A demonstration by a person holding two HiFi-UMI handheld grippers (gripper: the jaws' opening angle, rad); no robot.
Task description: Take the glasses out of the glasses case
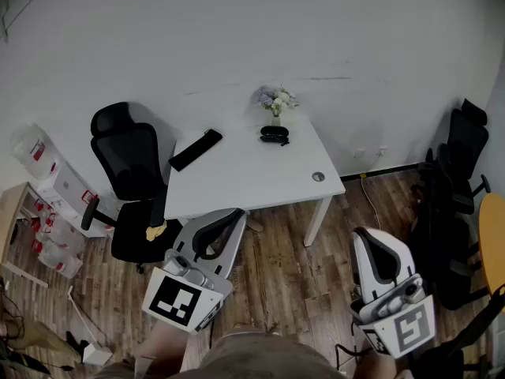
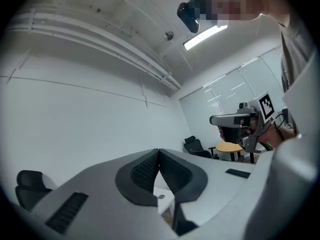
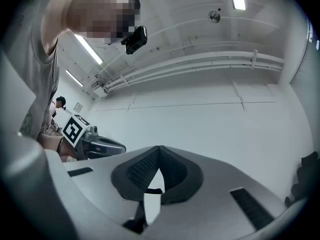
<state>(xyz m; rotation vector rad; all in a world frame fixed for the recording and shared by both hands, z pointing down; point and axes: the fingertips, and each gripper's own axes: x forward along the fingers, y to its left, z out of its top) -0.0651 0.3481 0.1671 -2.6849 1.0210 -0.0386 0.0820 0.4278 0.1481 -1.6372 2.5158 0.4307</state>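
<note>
Far left, a stack of boxes [image 1: 49,192] sat against the wall; they carried red print, too small to read. Beside them a black office chair [image 1: 130,176] was pushed up to the left end of the white table [image 1: 237,184].

The left gripper [image 1: 230,218] was held low, this side of the table's near edge. Its jaws were pressed together with nothing between them, as its own view showed plainly. Its cube [image 1: 180,300] bore a black-and-white square marker, a pattern and no words.

On the table's left part lay a long flat black slab [image 1: 195,150], slanted; what it was, I couldn't say. Farther right, by the back edge, stood a small vase of flowers [image 1: 275,101]. Just in front of it was a small dark shape I took for the glasses case [image 1: 274,135]. Open or shut, I couldn't tell from there.

The right gripper [image 1: 369,237] hung beyond the table's right corner, jaws closed and empty too. By my read, both claws were simply being carried at rest, with the case well apart from either. No brand was legible anywhere.
</note>
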